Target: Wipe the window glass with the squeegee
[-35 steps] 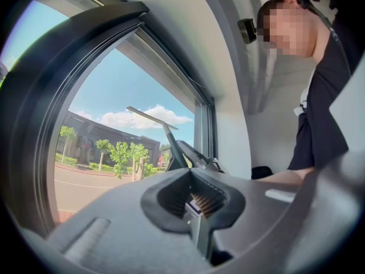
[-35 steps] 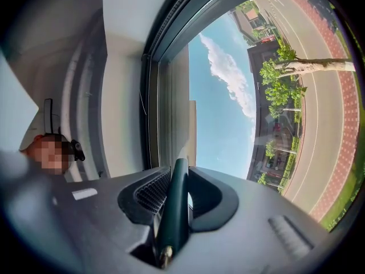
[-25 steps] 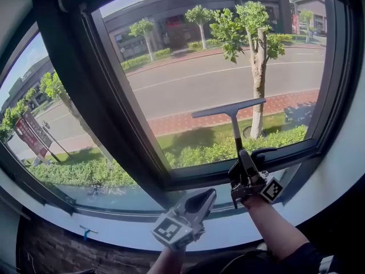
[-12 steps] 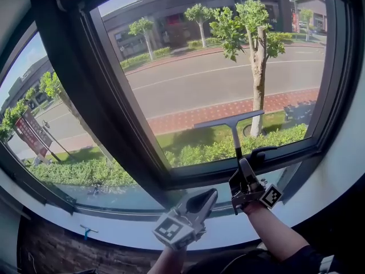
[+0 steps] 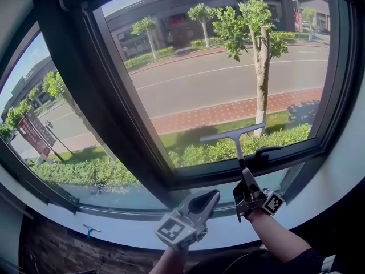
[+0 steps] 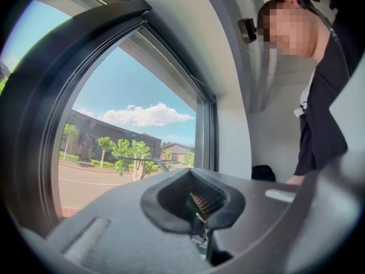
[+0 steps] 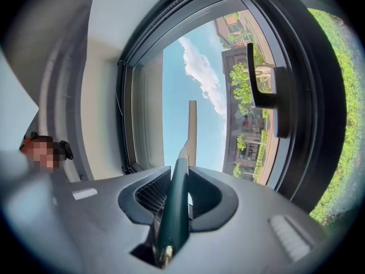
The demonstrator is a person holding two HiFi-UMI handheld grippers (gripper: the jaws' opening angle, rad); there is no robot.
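The right gripper point(image 5: 246, 181) is clamping the slim green handle of the squeegee point(image 5: 234, 135), whose blade is lying across the lower right of the window glass point(image 5: 217, 79), just above the window handle point(image 5: 263, 152). The left gripper point(image 5: 204, 201) is hanging nearer, its 2 jaws together on nothing. The squeegee is probably handling light and stiff. Its smooth shaft may twist, so a firm hold low on the handle is suiting it.
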